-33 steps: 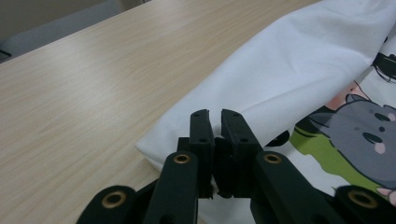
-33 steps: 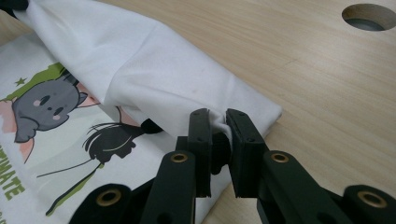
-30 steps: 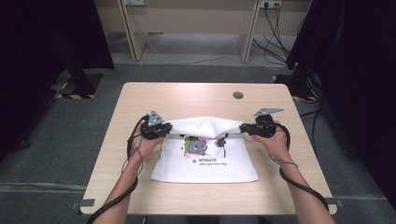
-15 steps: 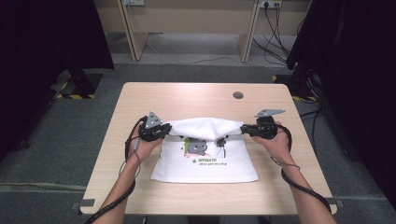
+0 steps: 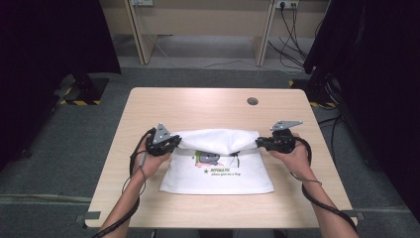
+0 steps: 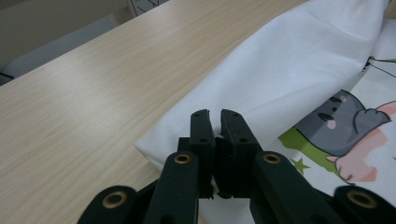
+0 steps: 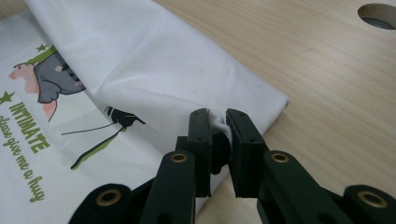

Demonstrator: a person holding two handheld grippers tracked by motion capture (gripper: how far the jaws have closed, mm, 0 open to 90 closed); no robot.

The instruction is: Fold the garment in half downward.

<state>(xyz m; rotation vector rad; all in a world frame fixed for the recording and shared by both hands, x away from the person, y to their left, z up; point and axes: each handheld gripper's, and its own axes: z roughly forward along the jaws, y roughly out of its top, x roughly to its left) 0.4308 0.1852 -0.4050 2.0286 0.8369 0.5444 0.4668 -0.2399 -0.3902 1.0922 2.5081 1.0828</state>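
A white cloth [image 5: 218, 173] with a cartoon print and green lettering lies flat on the wooden table [image 5: 198, 106]. Its far part is folded over toward me as a puffed flap [image 5: 218, 139]. My left gripper [image 5: 176, 142] is shut on the flap's left corner, and my right gripper [image 5: 258, 143] is shut on its right corner. In the left gripper view the jaws of the left gripper [image 6: 215, 115] are pressed together over the cloth [image 6: 289, 70]. In the right gripper view a pinch of the cloth [image 7: 140, 60] bunches between the tips of the right gripper [image 7: 218, 116].
A round cable hole [image 5: 252, 101] sits in the table's far right part, also seen as a hole [image 7: 377, 16] beyond the right gripper. Bare wood runs behind the cloth and along both sides. Desks, cables and dark curtains stand past the table.
Both grippers have moved slightly toward the near edge, carrying the folded flap a little further over the print. Their grip has not changed.
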